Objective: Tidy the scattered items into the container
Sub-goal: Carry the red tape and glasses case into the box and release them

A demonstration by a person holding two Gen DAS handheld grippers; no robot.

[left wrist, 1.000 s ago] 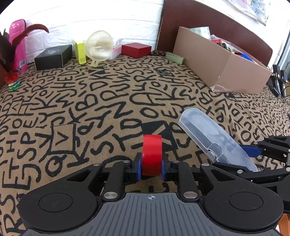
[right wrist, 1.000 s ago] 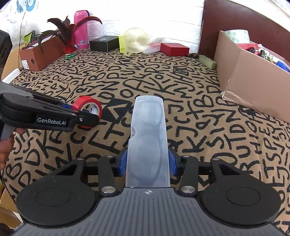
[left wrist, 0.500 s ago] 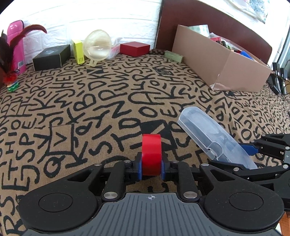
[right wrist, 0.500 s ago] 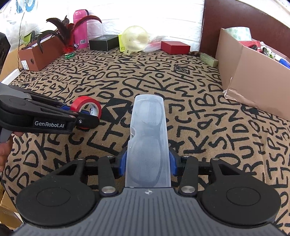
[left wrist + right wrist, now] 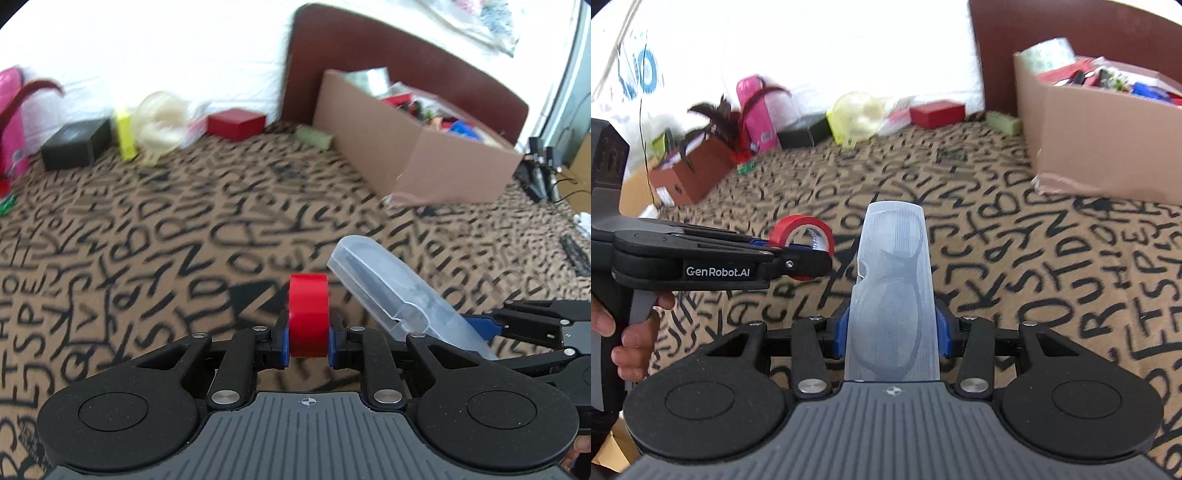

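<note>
Holding, left tongs (image 5: 308, 345): pinching a roll of red tape (image 5: 308, 314) upright on its edge between the blue pads; the jaws have just been closing on the roll, which sits between them.
Holding, right tongs (image 5: 892, 328): pinching a clear plastic glasses case (image 5: 894, 288) across its width; dark glasses show through the ribbed plastic, and the case sticks out forward past the fingertips.
Position of the two: the tape and the case are side by side, near each other but apart, both lifted above the surface.
Writing, tool: white lettering "GenRobot.AI" on the black side of the left tongs, readable in the right wrist view.
Writing, surface: a tan bedspread (image 5: 155, 236) printed all over with large black hand-drawn capital letters; they are blurred and spell no clear words.
Person: a hand (image 5: 628, 332) wraps the grey handle of the left tongs at the left edge of the right wrist view.
Container: an open brown cardboard box (image 5: 1100, 147) stands on the bedspread ahead and to the right, well apart from both tongs, already full of mixed items, with a roll of patterned tape at its back corner.
Far edge: a red box (image 5: 236, 123), a black box (image 5: 75, 144), a yellow-green packet (image 5: 125, 133) and a pink bottle (image 5: 755, 110) lie along the white wall; their labels are too blurred to read.
</note>
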